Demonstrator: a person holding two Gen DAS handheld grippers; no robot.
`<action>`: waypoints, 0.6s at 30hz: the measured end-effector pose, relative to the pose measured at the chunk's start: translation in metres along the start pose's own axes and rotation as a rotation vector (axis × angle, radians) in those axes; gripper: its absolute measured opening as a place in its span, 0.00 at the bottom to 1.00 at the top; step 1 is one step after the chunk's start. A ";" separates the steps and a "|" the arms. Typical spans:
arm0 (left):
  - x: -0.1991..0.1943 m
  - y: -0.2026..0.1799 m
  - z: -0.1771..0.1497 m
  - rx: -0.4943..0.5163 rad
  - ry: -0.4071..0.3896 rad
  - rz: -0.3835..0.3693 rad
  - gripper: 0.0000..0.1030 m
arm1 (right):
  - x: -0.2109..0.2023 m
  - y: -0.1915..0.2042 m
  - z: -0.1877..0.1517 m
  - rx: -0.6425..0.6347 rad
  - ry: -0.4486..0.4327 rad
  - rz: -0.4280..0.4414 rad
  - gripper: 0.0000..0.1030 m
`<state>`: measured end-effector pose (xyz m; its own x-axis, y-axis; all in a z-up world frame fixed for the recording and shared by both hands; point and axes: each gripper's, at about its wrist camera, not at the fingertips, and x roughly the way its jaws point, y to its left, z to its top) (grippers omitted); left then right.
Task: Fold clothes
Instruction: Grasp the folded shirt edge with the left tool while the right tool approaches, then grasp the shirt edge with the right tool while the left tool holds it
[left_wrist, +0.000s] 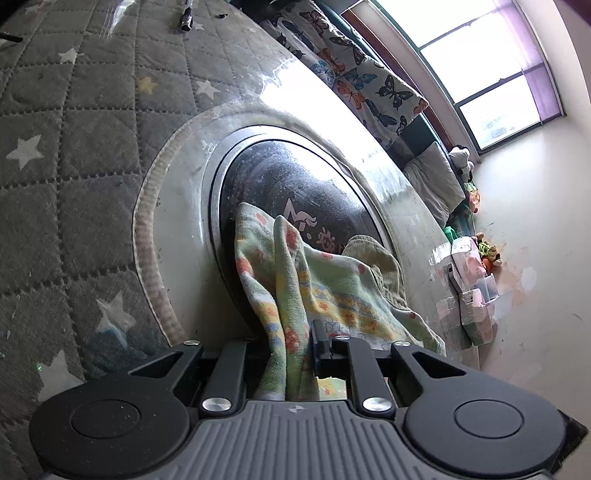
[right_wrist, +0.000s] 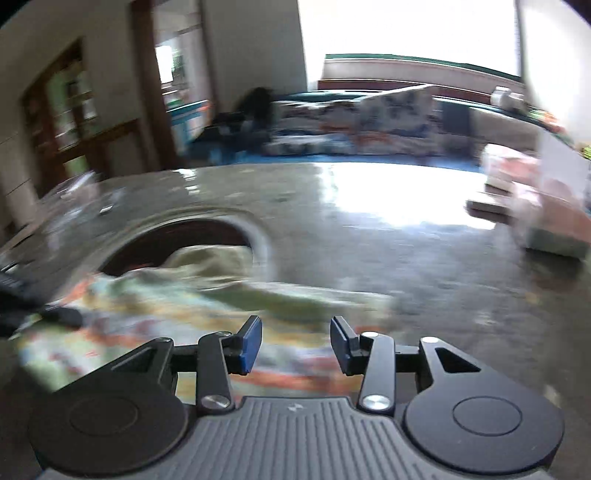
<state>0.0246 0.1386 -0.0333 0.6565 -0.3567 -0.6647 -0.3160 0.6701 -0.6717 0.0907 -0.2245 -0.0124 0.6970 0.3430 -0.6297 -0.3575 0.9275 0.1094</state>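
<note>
A pale green garment (left_wrist: 303, 280) with orange and yellow prints lies bunched over the dark round plate (left_wrist: 280, 177) set in the glossy table. My left gripper (left_wrist: 291, 350) is shut on a fold of this garment, and the cloth runs down between its jaws. In the blurred right wrist view the same garment (right_wrist: 155, 295) spreads below and to the left. My right gripper (right_wrist: 295, 343) hovers over the garment's near edge, its blue pads (right_wrist: 249, 345) apart with nothing pinched between them.
A grey quilted mat with white stars (left_wrist: 74, 147) covers the table's left part. A butterfly-print cushion (left_wrist: 354, 74) lies along the window side. Small boxes (left_wrist: 469, 291) stand at the table's right edge, seen also as boxes (right_wrist: 535, 199) in the right wrist view.
</note>
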 end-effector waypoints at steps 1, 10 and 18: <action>0.000 -0.001 0.000 0.004 -0.001 0.003 0.16 | 0.003 -0.009 -0.002 0.025 0.000 -0.017 0.42; 0.002 -0.005 0.001 0.025 -0.004 0.025 0.16 | 0.013 -0.022 -0.012 0.066 0.017 -0.012 0.44; -0.001 -0.014 0.003 0.071 -0.022 0.024 0.15 | 0.005 -0.014 -0.013 0.094 -0.008 0.000 0.09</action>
<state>0.0306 0.1317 -0.0225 0.6643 -0.3265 -0.6724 -0.2829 0.7228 -0.6305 0.0916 -0.2380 -0.0269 0.7019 0.3436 -0.6239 -0.2975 0.9373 0.1816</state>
